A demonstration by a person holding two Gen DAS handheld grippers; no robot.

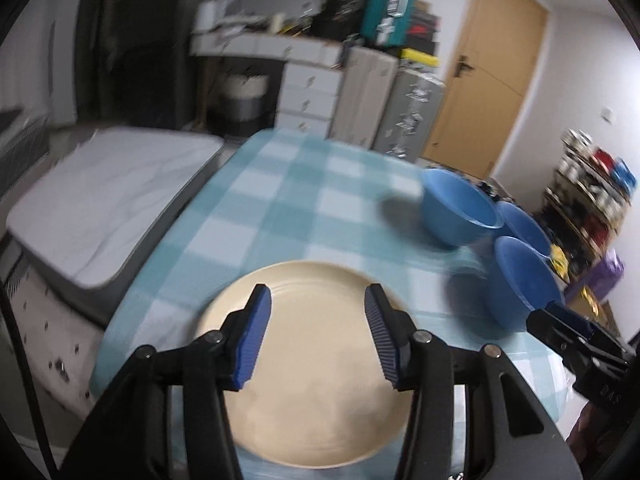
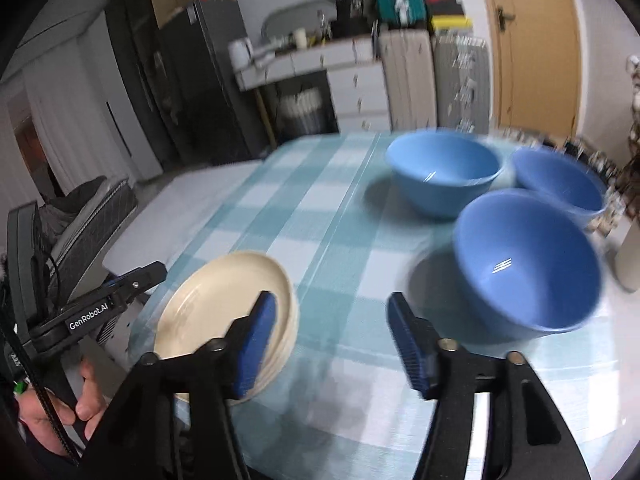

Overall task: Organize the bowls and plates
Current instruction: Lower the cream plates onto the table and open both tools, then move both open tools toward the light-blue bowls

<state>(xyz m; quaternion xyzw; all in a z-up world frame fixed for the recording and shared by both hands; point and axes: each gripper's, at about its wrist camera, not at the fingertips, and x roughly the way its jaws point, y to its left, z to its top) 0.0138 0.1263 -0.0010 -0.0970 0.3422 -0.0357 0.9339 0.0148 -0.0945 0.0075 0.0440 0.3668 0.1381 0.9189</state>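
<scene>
Below, each numbered item marks one element of the scene.

1. Left tool [image 1: 316,316]: jaws apart, nothing between the blue pads; it hangs above the plates without touching them.
2. Right tool [image 2: 332,326]: jaws wide apart and empty, above the checked cloth between the plates and the nearest bowl.
3. Stack of cream plates [image 2: 224,300]: resting on the table [image 2: 320,208] near its front left corner, upright and nested; the exact count cannot be told through the blur.
4. Nearest blue bowl [image 2: 528,264]: upright on the table's right side, well apart from the plates.
5. Two further blue bowls, one toward the centre [image 2: 444,172] and one at the far right [image 2: 560,184]: upright, close to the nearest bowl; whether they touch cannot be told.
6. A hand [image 2: 68,400] grips the left tool's handle.
</scene>
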